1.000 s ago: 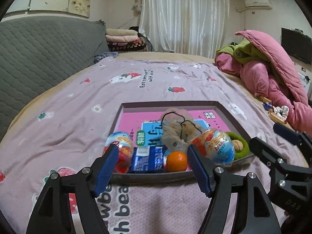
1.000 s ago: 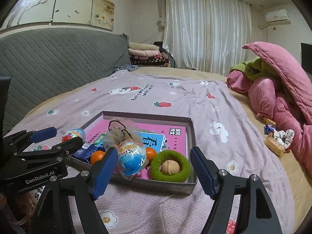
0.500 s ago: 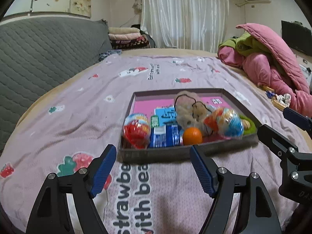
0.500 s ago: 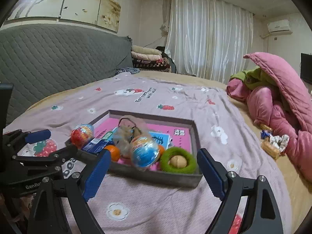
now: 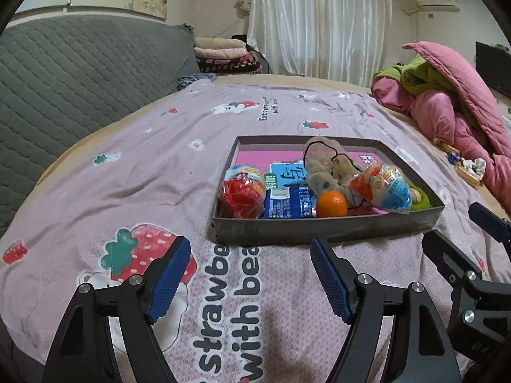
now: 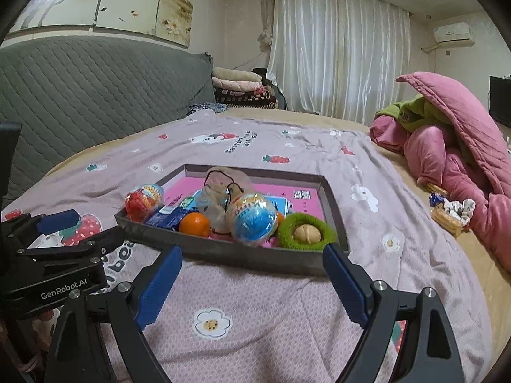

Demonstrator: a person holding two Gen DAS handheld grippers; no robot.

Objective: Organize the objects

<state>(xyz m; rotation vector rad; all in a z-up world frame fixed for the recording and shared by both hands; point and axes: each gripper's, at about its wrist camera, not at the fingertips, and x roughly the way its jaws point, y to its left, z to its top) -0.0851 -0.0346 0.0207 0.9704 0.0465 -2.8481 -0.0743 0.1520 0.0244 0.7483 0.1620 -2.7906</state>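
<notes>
Both tongs stand released with nothing between the blue ribbed pads: the left gripper (image 5: 250,274) and the right gripper (image 6: 252,282), whose jaws have just been opening, hang over the bedspread just short of the shallow grey cardboard tray (image 5: 322,229) with its pink floor. Inside, along the near wall, lie a red foil-wrapped egg toy (image 5: 242,193), a blue snack packet (image 5: 287,204), a small orange (image 5: 331,203), a blue foil-wrapped egg toy (image 6: 254,220) and a green fuzzy ring (image 6: 306,231) around a tan ball. Behind them sits a clear bag of beige things (image 5: 329,166). The tray rests on a mauve strawberry-print bedspread (image 5: 143,172); a heaped pink quilt (image 6: 453,156) lies well apart at the right.
</notes>
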